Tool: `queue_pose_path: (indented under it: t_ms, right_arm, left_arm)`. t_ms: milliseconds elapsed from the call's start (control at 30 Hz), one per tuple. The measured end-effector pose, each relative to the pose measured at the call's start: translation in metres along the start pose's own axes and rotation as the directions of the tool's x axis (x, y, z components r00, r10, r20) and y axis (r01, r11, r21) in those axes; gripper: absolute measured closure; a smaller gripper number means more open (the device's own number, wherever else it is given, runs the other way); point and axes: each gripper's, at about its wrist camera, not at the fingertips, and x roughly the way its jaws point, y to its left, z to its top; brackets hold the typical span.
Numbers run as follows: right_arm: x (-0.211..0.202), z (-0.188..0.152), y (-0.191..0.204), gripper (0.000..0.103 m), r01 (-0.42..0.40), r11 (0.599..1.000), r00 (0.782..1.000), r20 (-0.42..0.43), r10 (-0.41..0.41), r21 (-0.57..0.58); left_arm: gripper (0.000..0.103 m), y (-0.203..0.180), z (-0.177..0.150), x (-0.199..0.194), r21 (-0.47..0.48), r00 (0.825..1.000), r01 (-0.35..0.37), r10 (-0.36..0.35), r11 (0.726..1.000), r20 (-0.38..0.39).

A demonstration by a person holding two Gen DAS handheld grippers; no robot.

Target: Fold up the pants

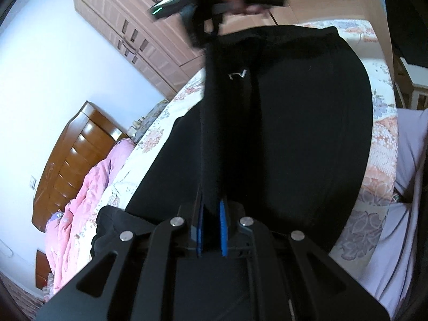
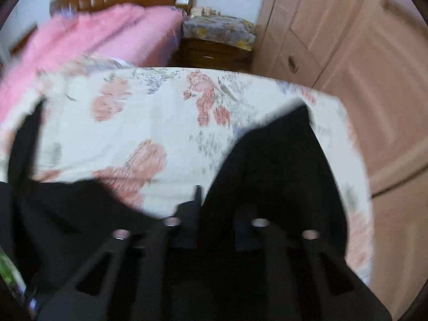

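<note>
Black pants [image 1: 294, 123] lie spread on a floral bedsheet [image 1: 379, 144]. My left gripper [image 1: 212, 208] is shut on a raised fold of the pants, which runs taut up to my right gripper [image 1: 211, 30], seen at the top with a hand on its handle. In the blurred right wrist view the right gripper [image 2: 207, 200] is covered by the black pants [image 2: 281, 176], which hang over its fingers; the fabric seems held between them. The bedsheet [image 2: 160, 112] lies beyond.
A pink quilt [image 1: 80, 200] and wooden headboard [image 1: 69, 160] are at the bed's far end. A light wood wardrobe [image 1: 128, 18] stands alongside the bed; it also shows in the right wrist view [image 2: 361, 53]. A nightstand [image 2: 216, 42] with a floral cover stands beside the headboard.
</note>
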Motion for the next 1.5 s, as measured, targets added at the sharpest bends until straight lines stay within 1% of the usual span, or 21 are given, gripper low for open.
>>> queue_pose_path:
  t_ms: [67,133,233,300,367,433,500,600,667,700,733,767,867,933,967,1000,1067,1167,1333,1400,1500]
  right_arm:
    - [-0.029,-0.036,-0.035,0.092,-0.100,0.991,0.990,0.108,0.091,0.085]
    - [-0.061,-0.083,-0.069,0.092,-0.228,0.960,0.955,0.228,0.188,0.165]
    - [-0.081,-0.162,-0.108,0.092,-0.370,0.882,0.907,0.317,0.276,0.291]
    - [-0.076,-0.208,-0.120,0.092,-0.412,0.845,0.896,0.319,0.309,0.340]
    - [-0.064,-0.235,-0.122,0.092,-0.406,0.847,0.904,0.289,0.316,0.343]
    - [-0.045,-0.248,-0.125,0.088,-0.427,0.823,0.902,0.241,0.358,0.375]
    - [-0.042,-0.251,-0.133,0.083,-0.487,0.772,0.872,0.271,0.408,0.407]
    - [-0.046,-0.251,-0.135,0.059,-0.504,0.770,0.862,0.277,0.424,0.390]
    - [-0.046,-0.258,-0.143,0.042,-0.564,0.722,0.825,0.323,0.464,0.402]
    - [-0.047,-0.260,-0.147,0.041,-0.569,0.709,0.822,0.333,0.463,0.417]
    - [-0.048,-0.264,-0.152,0.041,-0.562,0.702,0.826,0.344,0.447,0.437]
    - [-0.049,-0.267,-0.154,0.042,-0.555,0.699,0.830,0.354,0.431,0.451]
    - [-0.047,-0.270,-0.163,0.043,-0.591,0.643,0.806,0.396,0.441,0.486]
    - [-0.047,-0.265,-0.162,0.052,-0.560,0.664,0.827,0.383,0.412,0.495]
    - [-0.047,-0.263,-0.161,0.070,-0.524,0.690,0.849,0.369,0.378,0.499]
    - [-0.050,-0.266,-0.160,0.079,-0.482,0.719,0.872,0.351,0.341,0.500]
    - [-0.053,-0.267,-0.157,0.087,-0.449,0.749,0.886,0.351,0.303,0.487]
    - [-0.066,-0.256,-0.153,0.095,-0.465,0.775,0.868,0.393,0.303,0.428]
    - [-0.094,-0.238,-0.141,0.095,-0.500,0.800,0.830,0.446,0.335,0.331]
    - [-0.086,-0.245,-0.138,0.095,-0.509,0.793,0.834,0.420,0.358,0.335]
    - [-0.055,-0.265,-0.136,0.096,-0.473,0.796,0.870,0.345,0.353,0.378]
  left_arm:
    - [0.093,0.003,0.000,-0.002,-0.022,1.000,-0.006,0.007,1.000,0.012]
    - [0.091,0.005,0.003,-0.003,-0.038,1.000,-0.024,0.024,0.999,0.012]
    - [0.090,0.011,0.013,-0.009,-0.072,0.998,-0.057,0.059,0.996,0.021]
    - [0.089,0.013,0.018,-0.013,-0.090,0.996,-0.076,0.078,0.993,0.030]
    - [0.086,0.013,0.023,-0.015,-0.094,0.996,-0.085,0.088,0.992,0.029]
    - [0.085,0.008,0.023,-0.010,-0.073,0.997,-0.080,0.081,0.994,0.007]
    - [0.085,0.000,0.021,-0.001,-0.048,0.997,-0.070,0.069,0.996,-0.028]
    - [0.080,-0.016,0.019,0.007,0.020,0.992,-0.095,0.096,0.995,-0.083]
    - [0.066,-0.021,0.015,0.008,0.034,0.990,-0.099,0.102,0.995,-0.097]
    - [0.054,-0.022,0.014,0.008,0.038,0.990,-0.103,0.107,0.994,-0.097]
    - [0.052,-0.023,0.011,0.009,0.044,0.988,-0.113,0.117,0.993,-0.100]
    - [0.052,-0.024,0.009,0.010,0.048,0.987,-0.119,0.123,0.992,-0.106]
    - [0.056,-0.019,0.006,0.008,0.028,0.987,-0.126,0.128,0.992,-0.101]
    - [0.074,-0.014,0.007,0.007,0.010,0.990,-0.103,0.104,0.995,-0.099]
    - [0.081,-0.014,0.007,0.007,0.012,0.991,-0.098,0.099,0.995,-0.095]
    - [0.091,-0.013,0.008,0.007,0.010,0.990,-0.102,0.102,0.995,-0.095]
    - [0.094,-0.013,0.010,0.006,0.004,0.990,-0.109,0.109,0.994,-0.090]
    - [0.094,-0.006,0.018,-0.008,0.019,0.985,-0.165,0.165,0.986,-0.041]
    - [0.095,0.026,0.046,-0.048,0.053,0.959,-0.284,0.283,0.957,0.020]
    - [0.095,0.029,0.048,-0.059,0.083,0.956,-0.293,0.293,0.953,0.010]
    - [0.095,0.006,0.033,-0.058,0.125,0.967,-0.241,0.249,0.962,-0.053]
